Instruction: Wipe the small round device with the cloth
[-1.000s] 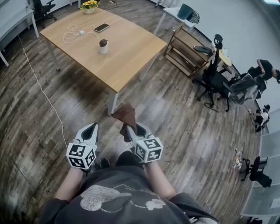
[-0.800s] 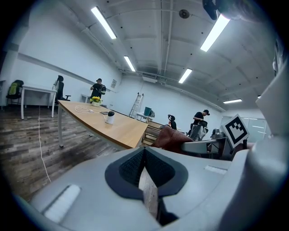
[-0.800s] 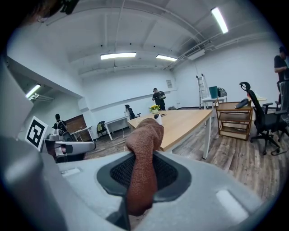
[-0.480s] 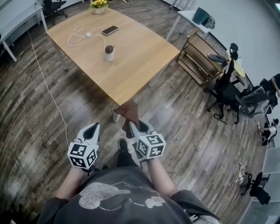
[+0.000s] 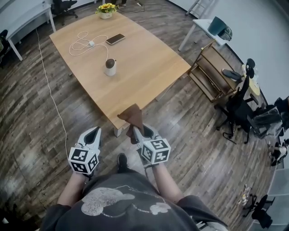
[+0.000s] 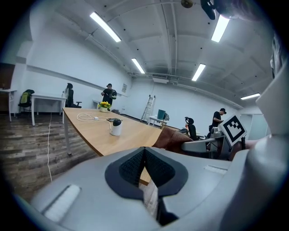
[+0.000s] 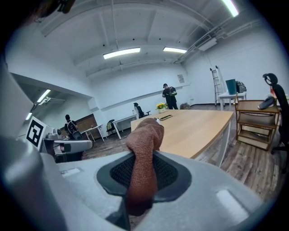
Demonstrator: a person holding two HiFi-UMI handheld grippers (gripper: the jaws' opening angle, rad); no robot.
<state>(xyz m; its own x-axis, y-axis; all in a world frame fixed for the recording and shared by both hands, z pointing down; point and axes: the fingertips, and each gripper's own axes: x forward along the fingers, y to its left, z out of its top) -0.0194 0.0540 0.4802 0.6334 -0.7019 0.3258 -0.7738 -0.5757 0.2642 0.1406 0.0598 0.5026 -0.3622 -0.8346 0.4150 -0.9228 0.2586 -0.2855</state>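
Nearest, the left tool (image 5: pixel 93 131) was held over the wooden floor (image 5: pixel 36 135), its jaws clenched together with nothing between them (its own view showed the dark pads (image 6: pixel 135 167) meeting). Just beside it, the right tool (image 5: pixel 137 131) was grasping the brown cloth (image 5: pixel 132 116), which stood up out of the jaws and folded over at the top. In the head view the cloth's upper end overlapped the near corner of the counter (image 5: pixel 144 72). Farther on, the small round device (image 5: pixel 110 67), white with a dark top, stood upright on the counter, well apart from the cloth and from both tools. Beyond it lay a looped white cable (image 5: pixel 81 40) and a dark phone (image 5: pixel 115 39), and at the far edge stood a pot of yellow flowers (image 5: pixel 106 10)
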